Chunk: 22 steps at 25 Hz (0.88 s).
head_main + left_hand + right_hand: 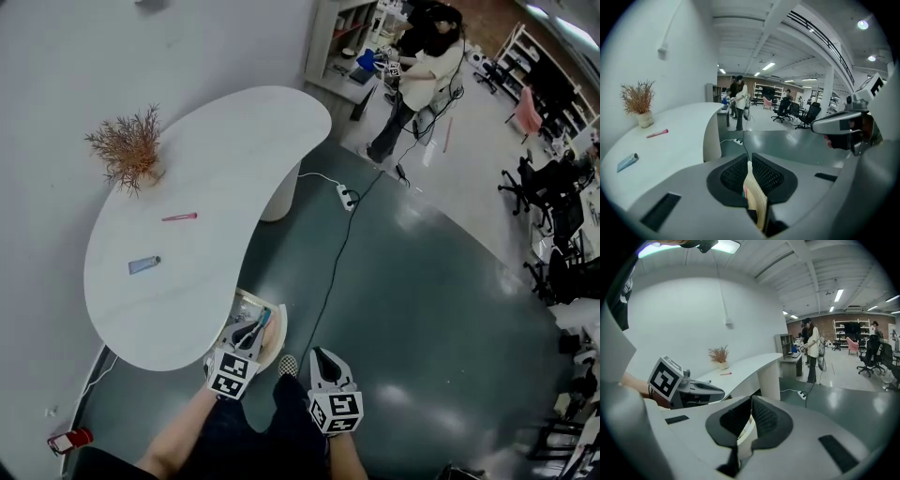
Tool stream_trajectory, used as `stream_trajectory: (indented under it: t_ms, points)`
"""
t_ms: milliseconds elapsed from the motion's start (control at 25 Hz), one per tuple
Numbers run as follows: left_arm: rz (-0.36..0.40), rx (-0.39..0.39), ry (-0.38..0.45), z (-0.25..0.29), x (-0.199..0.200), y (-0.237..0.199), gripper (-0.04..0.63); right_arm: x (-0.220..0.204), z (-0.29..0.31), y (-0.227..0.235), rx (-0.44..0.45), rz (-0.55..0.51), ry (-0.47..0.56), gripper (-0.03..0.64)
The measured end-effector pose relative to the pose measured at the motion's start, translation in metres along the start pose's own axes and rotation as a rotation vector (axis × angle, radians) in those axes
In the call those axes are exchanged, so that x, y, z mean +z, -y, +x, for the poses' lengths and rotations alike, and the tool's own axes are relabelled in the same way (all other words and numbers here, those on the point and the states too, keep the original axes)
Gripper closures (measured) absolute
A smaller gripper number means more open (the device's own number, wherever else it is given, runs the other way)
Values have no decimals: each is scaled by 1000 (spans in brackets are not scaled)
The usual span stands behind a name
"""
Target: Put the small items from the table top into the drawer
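The left claw (pixel 749 161) stands narrow, its black mesh pads almost meeting at the tips. A thin cream strip shows in the slit, but whether it is pinched or only seen through the gap is unclear. The right claw (pixel 751 402) is equally narrow, with a curved cream edge showing below its pads. In the head view the left claw overlaps a round beige drawer (pixel 279 330) at the near end of the surface (pixel 216 150) and hides much of its inside. A blue item (pixel 265 317) lies there, its shape hard to make out. Farther along the smooth, white, kidney-shaped top lie a flat blue-grey tube (pixel 144 265) and a slim pink stick (pixel 179 217), well apart. A dried russet sprig (pixel 128 147) stands beyond them.
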<state>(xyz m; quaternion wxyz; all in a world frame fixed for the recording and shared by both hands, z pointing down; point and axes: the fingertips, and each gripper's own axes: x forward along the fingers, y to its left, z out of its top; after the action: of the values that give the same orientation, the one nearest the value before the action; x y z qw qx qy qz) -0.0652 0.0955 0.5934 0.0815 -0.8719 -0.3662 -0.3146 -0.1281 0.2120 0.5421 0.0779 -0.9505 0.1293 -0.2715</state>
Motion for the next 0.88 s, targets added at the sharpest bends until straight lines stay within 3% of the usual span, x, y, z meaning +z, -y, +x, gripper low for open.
stream_trajectory:
  t_ms: [480,880]
  points:
    - [23,59,127,-66,87,-7,565,57,-10,-20,39,-31,63,586]
    - [35,84,183,-97,117,-11,565,94,-14,-44,83,-58,117,588]
